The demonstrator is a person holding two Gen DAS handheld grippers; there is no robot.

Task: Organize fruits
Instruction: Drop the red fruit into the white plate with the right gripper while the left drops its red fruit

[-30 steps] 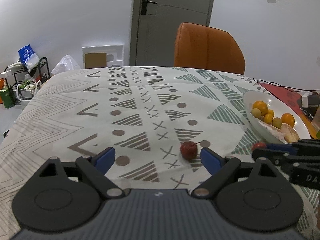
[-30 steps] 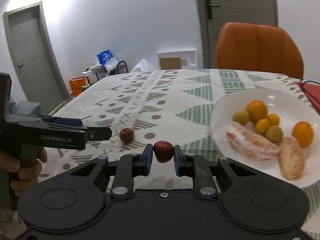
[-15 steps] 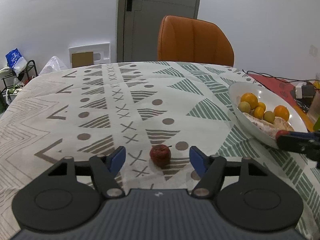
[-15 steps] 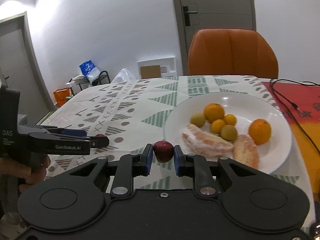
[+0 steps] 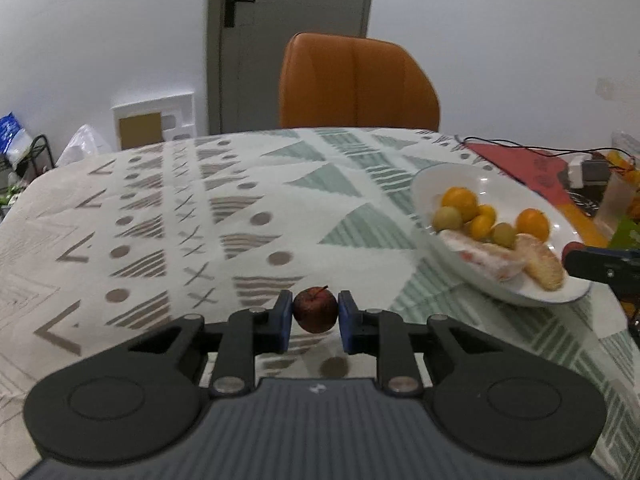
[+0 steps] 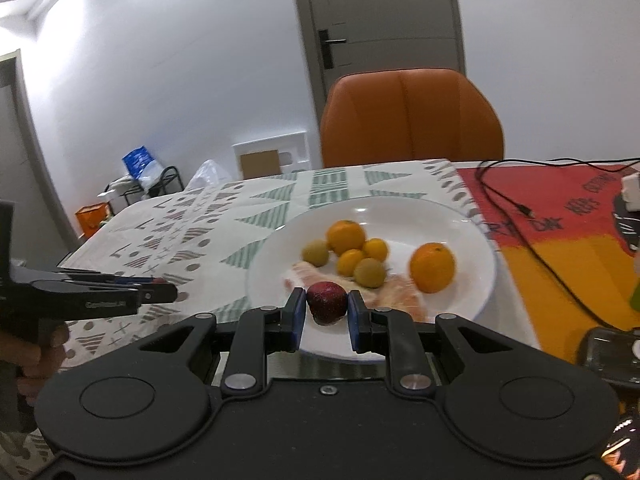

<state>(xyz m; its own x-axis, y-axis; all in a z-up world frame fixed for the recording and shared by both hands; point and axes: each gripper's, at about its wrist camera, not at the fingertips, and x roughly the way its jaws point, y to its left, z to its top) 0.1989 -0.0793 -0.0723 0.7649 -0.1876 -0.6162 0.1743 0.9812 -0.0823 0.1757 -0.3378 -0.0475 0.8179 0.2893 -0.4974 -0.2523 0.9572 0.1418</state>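
**Both claws gripping small red fruits**

My left claw [image 5: 315, 316] is closed on a small red fruit with a stem [image 5: 315, 314], low over the patterned surface [image 5: 200, 216]. My right claw [image 6: 323, 310] pinches a dark red fruit [image 6: 326, 302] above the near rim of the white plate [image 6: 472, 240], which holds oranges [image 6: 433, 267], green fruits and peeled segments. Beyond stands an orange chair [image 6: 408, 120].

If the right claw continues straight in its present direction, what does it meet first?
Probably the white plate, at the peeled citrus segments just ahead of the right claw and its red fruit; depth is unclear.
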